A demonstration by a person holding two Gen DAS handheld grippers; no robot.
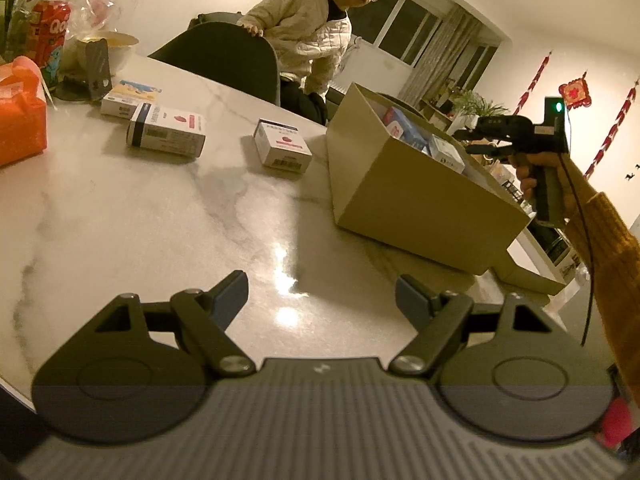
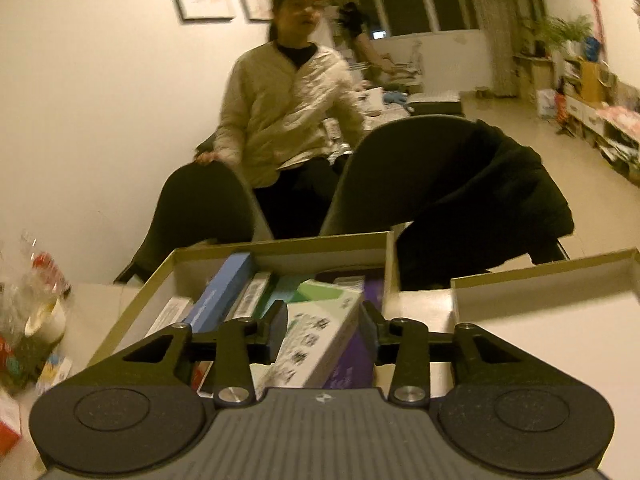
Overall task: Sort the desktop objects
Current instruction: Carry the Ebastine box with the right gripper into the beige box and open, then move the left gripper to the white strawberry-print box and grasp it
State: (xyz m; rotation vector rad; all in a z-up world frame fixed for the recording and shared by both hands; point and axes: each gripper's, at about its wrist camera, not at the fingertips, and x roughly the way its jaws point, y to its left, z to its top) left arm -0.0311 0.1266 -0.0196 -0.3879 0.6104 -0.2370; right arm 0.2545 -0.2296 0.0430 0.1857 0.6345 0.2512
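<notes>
Small cartons formed the sorting set. One green-and-white carton, a matte rectangular pack printed with rows of small pictograms, lay tilted in the open tan cardboard box on top of a purple pack, beside a long blue pack. The right gripper stood over this box with its black fingers part-way apart on either side of the carton; contact with the pads could not be confirmed.

Three further white cartons lay on the glossy, grey-veined marble tabletop: one with a dark band and barcode, one with a pink label, and one with a blue-and-yellow face. Their print was too small to read.

The left gripper hovered above bare tabletop, fingers wide apart, holding nothing. A red can at the far edge showed the letters "Qo".
</notes>
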